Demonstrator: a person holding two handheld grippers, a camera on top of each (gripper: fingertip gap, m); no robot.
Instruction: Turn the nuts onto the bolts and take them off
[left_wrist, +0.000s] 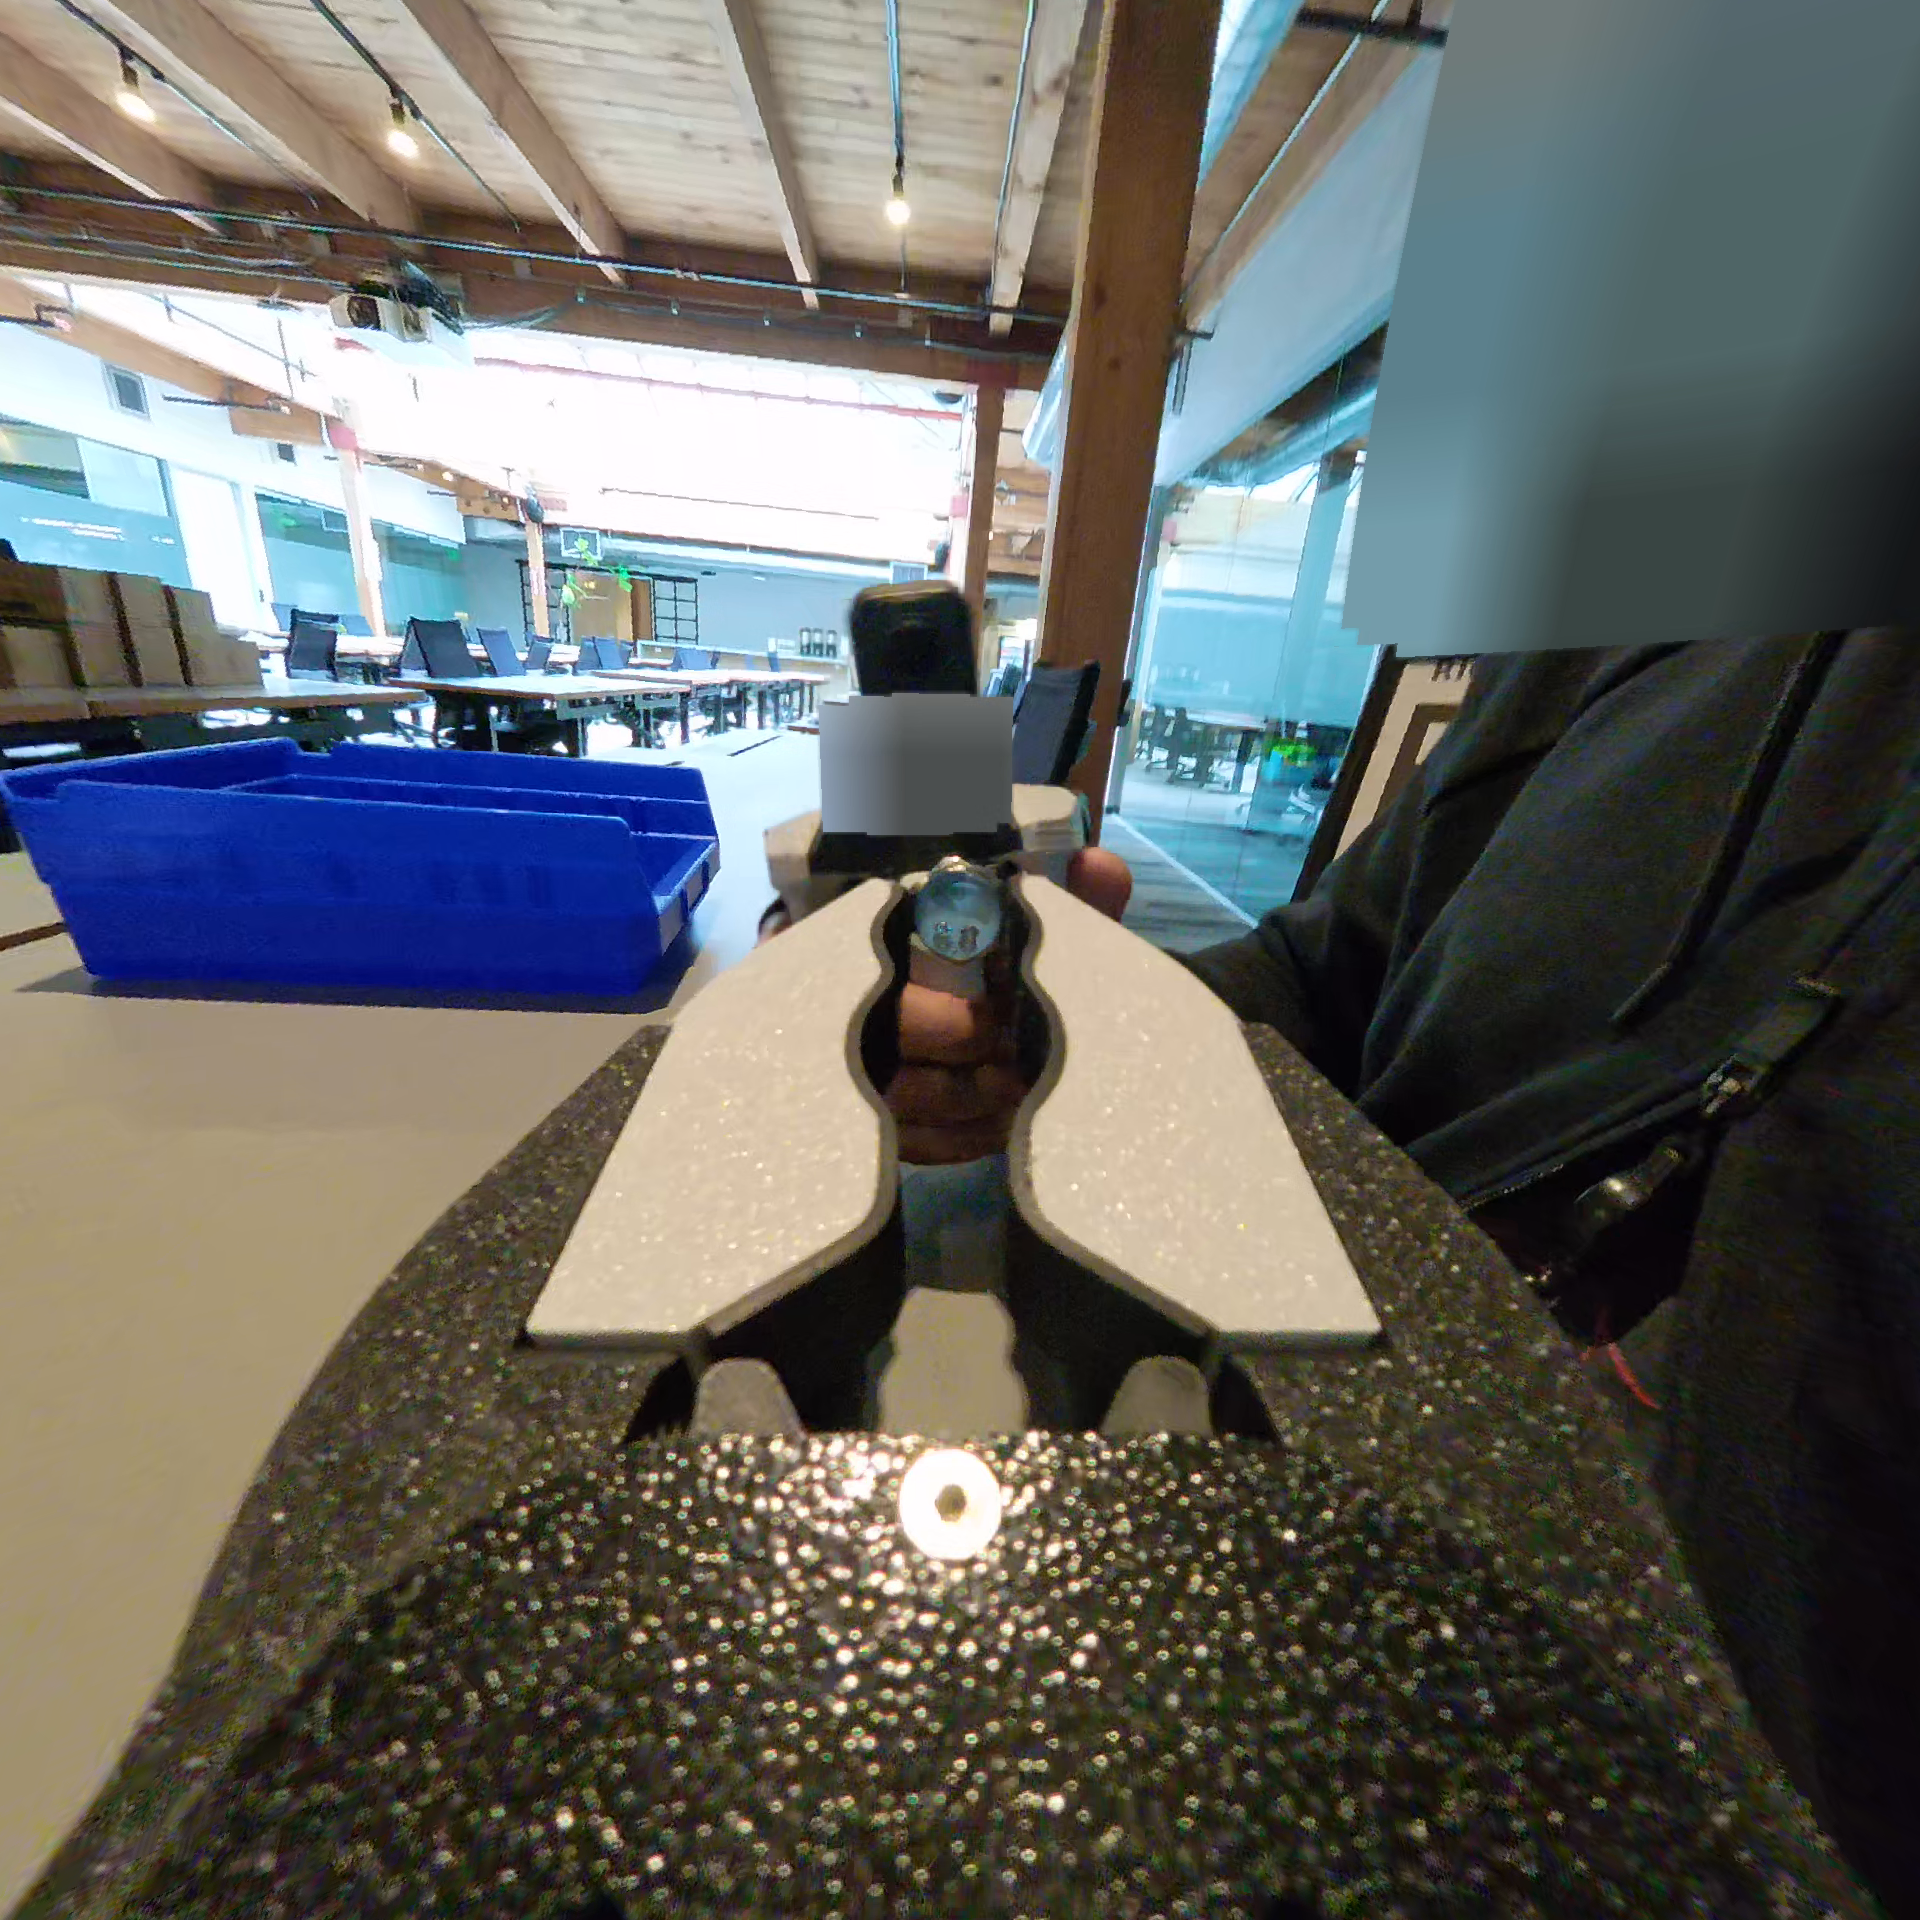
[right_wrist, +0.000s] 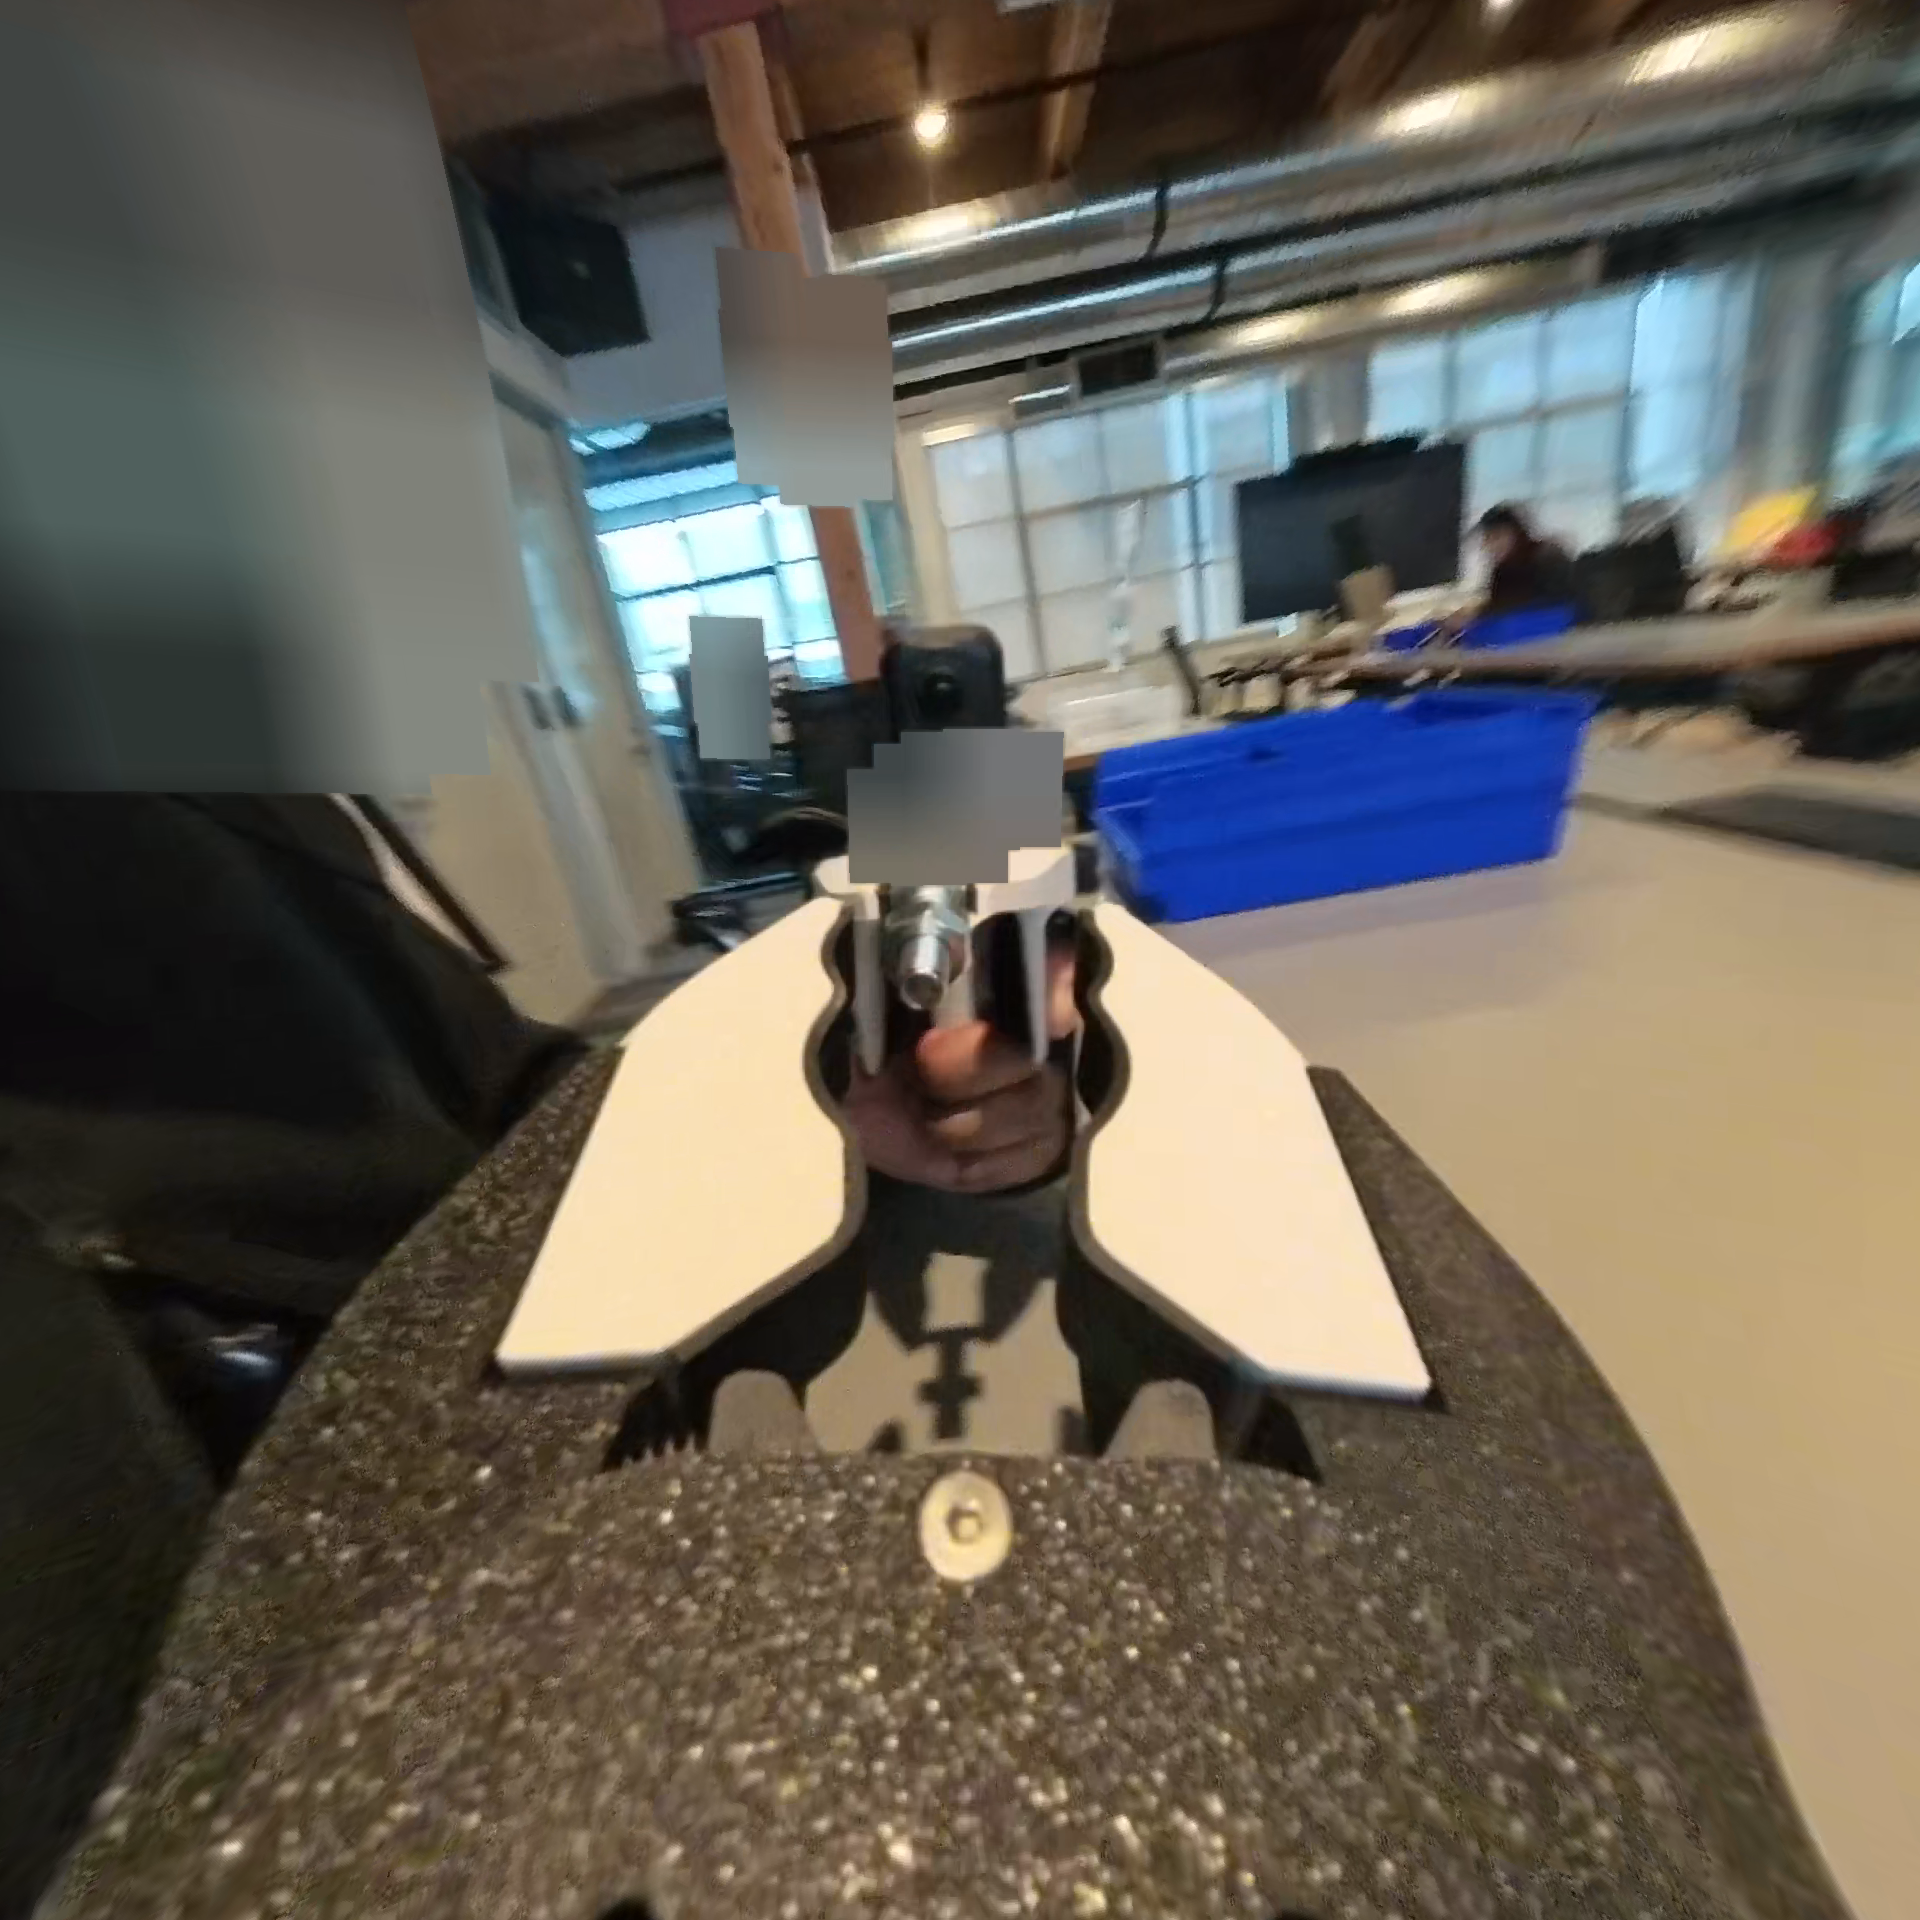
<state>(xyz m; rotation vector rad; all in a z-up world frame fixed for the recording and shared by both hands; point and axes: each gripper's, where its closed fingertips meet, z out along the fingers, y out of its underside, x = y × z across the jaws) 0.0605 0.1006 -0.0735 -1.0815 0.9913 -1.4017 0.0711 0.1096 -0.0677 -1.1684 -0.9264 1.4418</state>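
Left gripper: clamping the bolt head at frame centre.
Right gripper: facing it, fingers spread around the nut.
Axis: bolt shank pointing along both grippers' fingers.

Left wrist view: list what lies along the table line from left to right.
Blue bin → bolt pinched at the tips of the left tongs, with the right tongs facing them just behind → the person's dark jacket.
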